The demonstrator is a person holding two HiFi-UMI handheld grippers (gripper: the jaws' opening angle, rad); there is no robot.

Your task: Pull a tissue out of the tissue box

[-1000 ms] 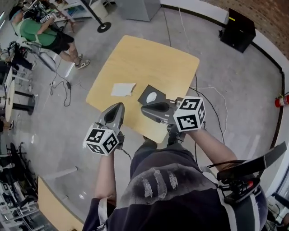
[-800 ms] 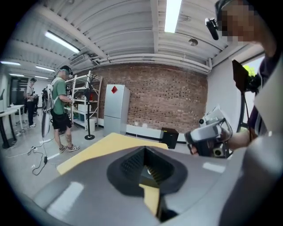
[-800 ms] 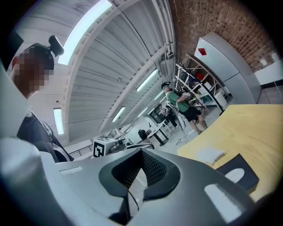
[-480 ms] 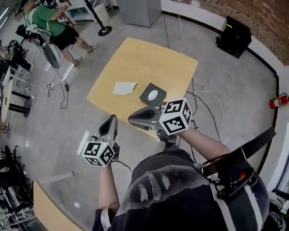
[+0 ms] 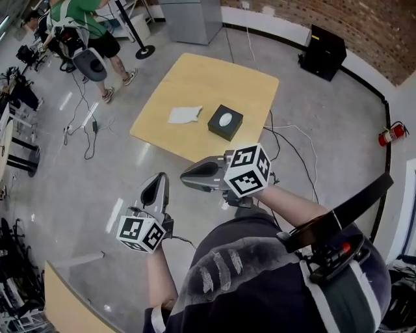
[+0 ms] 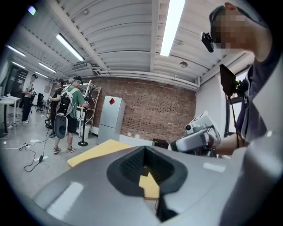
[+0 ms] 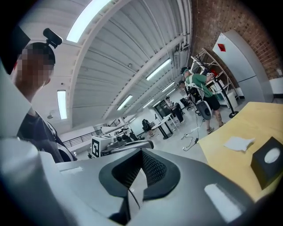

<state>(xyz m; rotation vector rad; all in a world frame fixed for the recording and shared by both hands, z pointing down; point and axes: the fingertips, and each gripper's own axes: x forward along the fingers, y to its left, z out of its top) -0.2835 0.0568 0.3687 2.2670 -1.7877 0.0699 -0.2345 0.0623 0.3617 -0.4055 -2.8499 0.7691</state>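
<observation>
A black tissue box [image 5: 225,122] with a white oval opening stands on the wooden table [image 5: 214,81]; it also shows at the right edge of the right gripper view [image 7: 267,161]. A loose white tissue [image 5: 185,115] lies flat to the box's left, and the same tissue [image 7: 239,143] shows on the tabletop there. Both grippers hang over the floor, short of the table's near edge. My left gripper [image 5: 158,179] is shut with nothing in it. My right gripper [image 5: 184,175] points left, jaws together and empty.
A person in a green shirt [image 5: 84,26] stands at the far left among stands and chairs. Cables [image 5: 286,140] trail over the floor right of the table. A black case [image 5: 322,45], a grey cabinet [image 5: 188,18] and a fire extinguisher [image 5: 389,134] line the walls.
Both grippers have drawn back off the table towards the person's body. The table, box and tissue now lie farther away, with bare floor under the grippers. Neither gripper's jaws changed.
</observation>
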